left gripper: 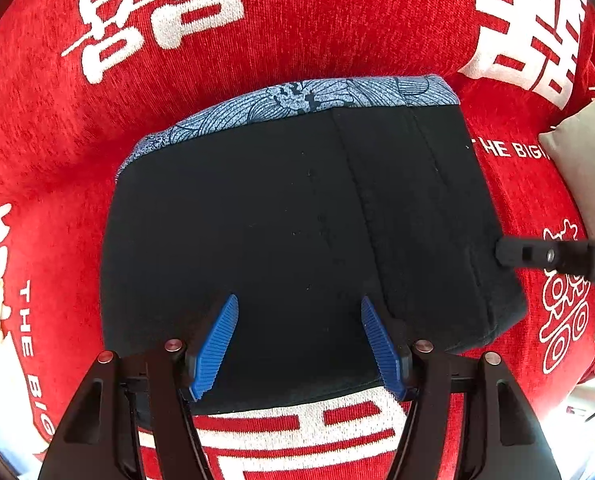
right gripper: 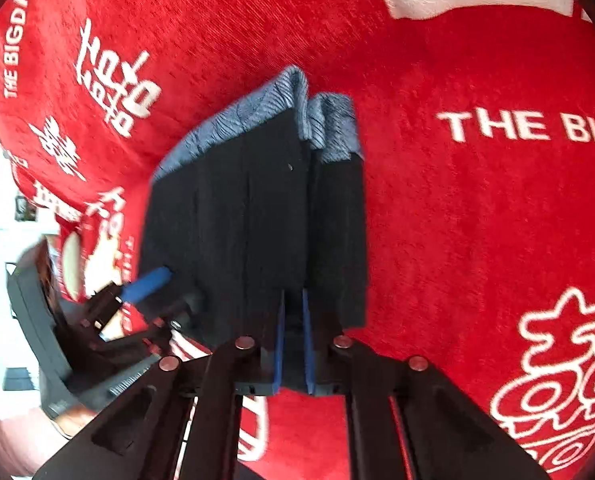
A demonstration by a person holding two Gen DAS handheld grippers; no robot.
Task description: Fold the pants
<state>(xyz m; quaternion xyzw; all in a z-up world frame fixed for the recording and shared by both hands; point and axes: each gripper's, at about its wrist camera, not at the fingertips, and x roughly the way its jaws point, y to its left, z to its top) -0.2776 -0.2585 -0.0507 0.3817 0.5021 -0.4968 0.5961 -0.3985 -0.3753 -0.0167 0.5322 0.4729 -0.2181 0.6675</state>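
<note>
A red cloth [left gripper: 337,32] printed with white characters and "THE BIG" lettering covers the whole surface, and a grey cushion [left gripper: 581,152] sits off at the far right of the left tool's view. The black pants [left gripper: 297,220] lie folded into a compact block right in front of the left tool [left gripper: 299,344], with their blue patterned waistband [left gripper: 297,98] at the far edge. The left tool points steeply down over the near part of the pants, its blue pads spread wide apart, nothing pinched between them. Over to its right, the right tool [right gripper: 293,344] has its jaws drawn tight together on the near edge of the pants [right gripper: 257,220], black fabric showing between the blue pads. From that side the left tool [right gripper: 153,284] shows at the pants' left edge, picture blurred there.
</note>
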